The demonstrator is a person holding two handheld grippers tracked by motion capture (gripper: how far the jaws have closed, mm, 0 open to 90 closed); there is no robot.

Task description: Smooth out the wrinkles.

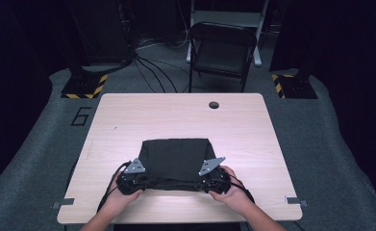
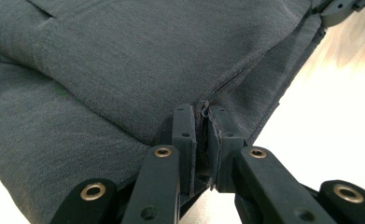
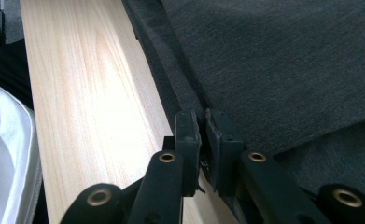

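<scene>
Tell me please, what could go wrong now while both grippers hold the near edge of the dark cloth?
The left gripper pinches only a thin strip of the folded cloth at its hem, so the fabric may slip out if pulled. The right gripper also bites just the edge. Both grips sit near the table's front edge, so a dropped corner might slide off.
</scene>
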